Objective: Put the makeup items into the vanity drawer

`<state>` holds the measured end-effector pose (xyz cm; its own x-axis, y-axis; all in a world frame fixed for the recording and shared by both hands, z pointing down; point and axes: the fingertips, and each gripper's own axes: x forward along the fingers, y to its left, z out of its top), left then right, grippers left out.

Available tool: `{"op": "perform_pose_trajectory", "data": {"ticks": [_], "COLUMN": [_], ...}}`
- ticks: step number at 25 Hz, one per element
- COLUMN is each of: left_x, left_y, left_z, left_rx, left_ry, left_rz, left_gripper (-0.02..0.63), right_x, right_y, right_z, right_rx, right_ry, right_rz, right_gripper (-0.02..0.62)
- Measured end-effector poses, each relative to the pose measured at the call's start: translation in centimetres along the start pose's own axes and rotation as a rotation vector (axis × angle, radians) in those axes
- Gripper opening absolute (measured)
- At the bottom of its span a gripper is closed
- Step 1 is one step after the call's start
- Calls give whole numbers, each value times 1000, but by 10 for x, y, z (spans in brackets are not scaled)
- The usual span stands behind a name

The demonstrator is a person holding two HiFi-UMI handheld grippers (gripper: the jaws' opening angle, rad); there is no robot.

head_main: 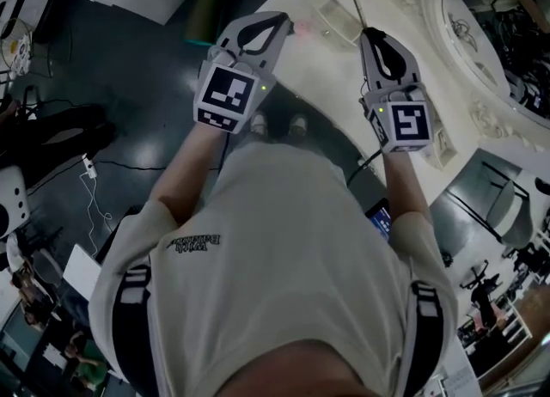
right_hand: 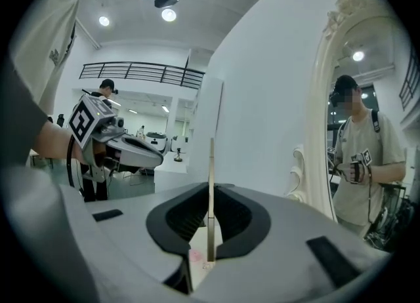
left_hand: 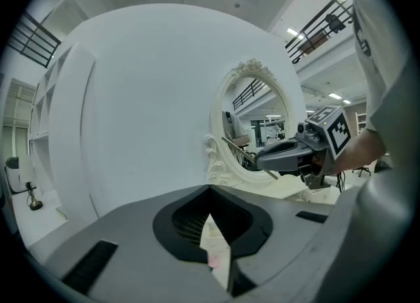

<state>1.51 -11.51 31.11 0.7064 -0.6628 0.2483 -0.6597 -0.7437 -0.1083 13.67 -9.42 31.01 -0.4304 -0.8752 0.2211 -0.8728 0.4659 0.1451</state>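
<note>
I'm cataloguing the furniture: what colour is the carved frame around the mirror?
Cream white. The mirror frame shows best in the head view.

Bright ceiling lamps [right_hand: 168, 14] light the white room; fisheye edges bend and darken, foreground soft.

White wall [left_hand: 144, 98], dark glossy floor [head_main: 129, 86], ornate cream mirror frame [right_hand: 323, 98] — round ceiling lights [right_hand: 169, 14] overhead.

Glossy dark floor [head_main: 129, 69], smooth cream vanity top [head_main: 320, 67], glossy mirror glass [head_main: 490, 26]
</note>
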Motion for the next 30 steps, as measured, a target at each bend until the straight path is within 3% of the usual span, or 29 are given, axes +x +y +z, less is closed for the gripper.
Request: {"op": "perform_pose_trajectory", "data": {"ticks": [10, 23, 30], "left_x": [74, 152, 173], "left_y": [1, -13, -18], "left_z": [-32, -145, -185], "left_rx": [-28, -101, -122], "left_ry": [67, 267, 324], "left_rz": [-68, -147, -179], "left_gripper": [14, 14, 14], "right_x": [56, 120, 139], "right_y": [-29, -39, -34], "right_z": [-56, -165, -213], "right_rx": [-18, 19, 33], "right_ry": [119, 317, 398], "right_rz": [26, 90, 118], "right_gripper": [25, 25, 25]}}
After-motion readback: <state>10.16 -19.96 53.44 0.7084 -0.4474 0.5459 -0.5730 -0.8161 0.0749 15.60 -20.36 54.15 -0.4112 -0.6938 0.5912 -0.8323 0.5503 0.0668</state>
